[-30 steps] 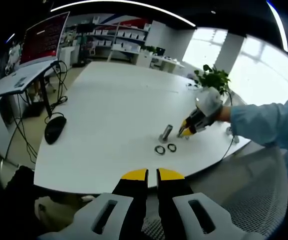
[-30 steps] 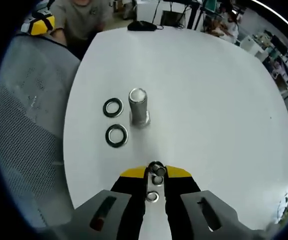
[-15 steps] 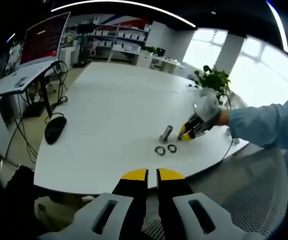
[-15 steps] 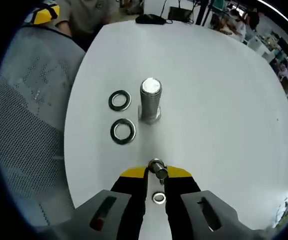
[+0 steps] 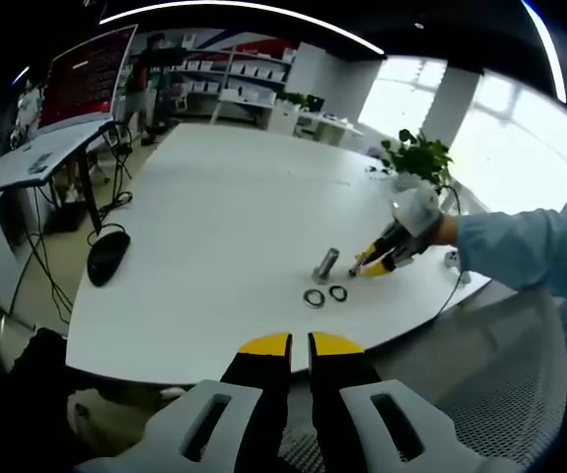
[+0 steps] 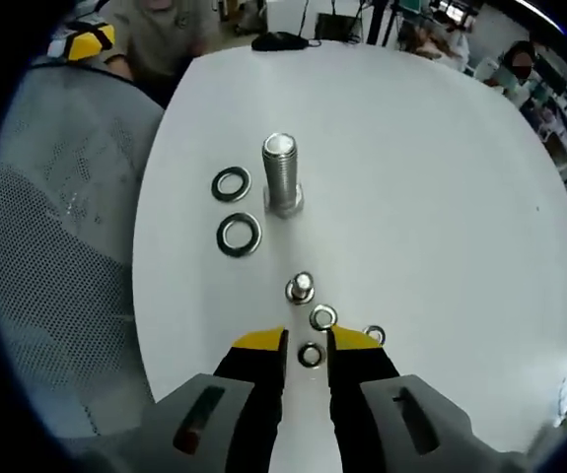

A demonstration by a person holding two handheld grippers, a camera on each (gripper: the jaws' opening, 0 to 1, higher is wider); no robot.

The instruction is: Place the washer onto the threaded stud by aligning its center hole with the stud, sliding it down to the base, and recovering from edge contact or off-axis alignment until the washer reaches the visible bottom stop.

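A threaded stud [image 6: 281,180] stands upright on its hex base on the white table [image 6: 431,177]. Two steel washers [image 6: 231,184] [image 6: 238,235] lie flat just left of it. My right gripper [image 6: 308,343] hovers short of the stud, its jaws a little apart with nothing gripped. A small bolt [image 6: 301,288] and small rings [image 6: 322,317] lie at its tips. In the left gripper view the stud [image 5: 326,263], the washers [image 5: 315,296] and the right gripper [image 5: 370,264] sit far ahead. My left gripper [image 5: 300,343] is shut and empty, off the table's near edge.
A black mouse [image 5: 107,254] lies at the table's left edge and a potted plant [image 5: 419,156] stands behind the person's gloved hand [image 5: 411,209]. A mesh chair [image 6: 56,246] is beside the table. Desks and a red screen [image 5: 86,79] stand further off.
The right gripper has drawn back from the stud. The small bolt that was at its tips now stands free ahead of them, and the jaws stand slightly wider. The left gripper has not moved.
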